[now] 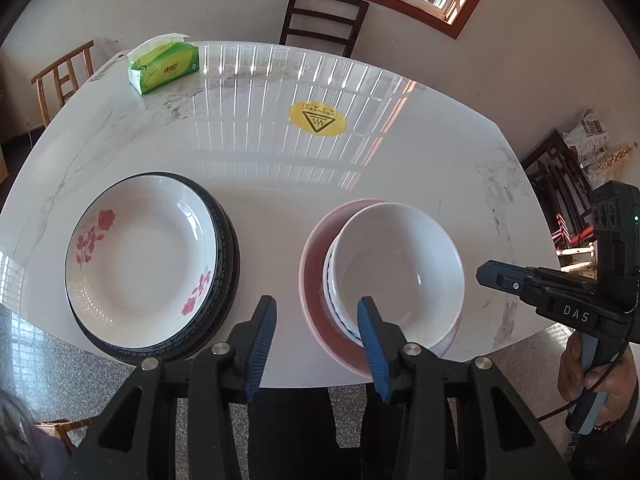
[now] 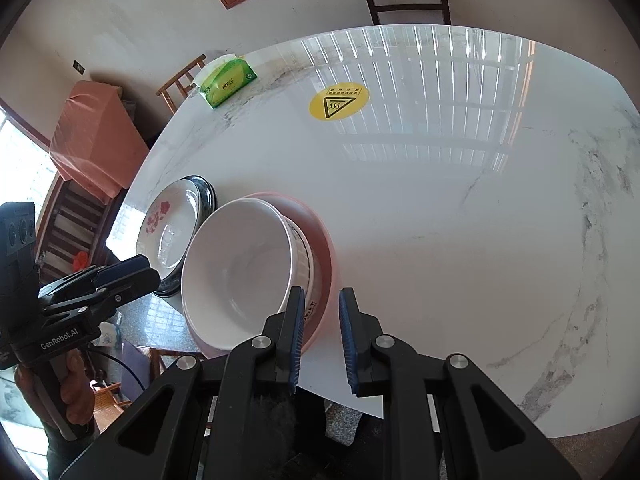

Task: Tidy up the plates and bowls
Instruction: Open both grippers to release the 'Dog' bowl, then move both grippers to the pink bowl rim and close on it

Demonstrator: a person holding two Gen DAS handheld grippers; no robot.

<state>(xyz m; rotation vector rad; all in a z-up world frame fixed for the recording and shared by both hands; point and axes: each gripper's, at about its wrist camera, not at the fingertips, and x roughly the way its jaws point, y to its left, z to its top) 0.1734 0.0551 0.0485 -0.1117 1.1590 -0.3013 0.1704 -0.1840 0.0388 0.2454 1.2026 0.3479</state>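
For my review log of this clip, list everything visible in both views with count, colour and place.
table: one, white marble-look, fills both views
plates: a stack, flowered white one on dark-rimmed ones, left part of table; exact count unclear
bowls: a stack, white, on a pink plate, right of the plates; exact count unclear
tissue pack: one, green, far left corner
sticker: one, yellow with warning triangle, table centre
chairs: dark one behind table, wooden one at left
left gripper: black, blue pads, open, nothing between them
right gripper: black, blue pads, nearly shut, empty
hand: holds right gripper's handle
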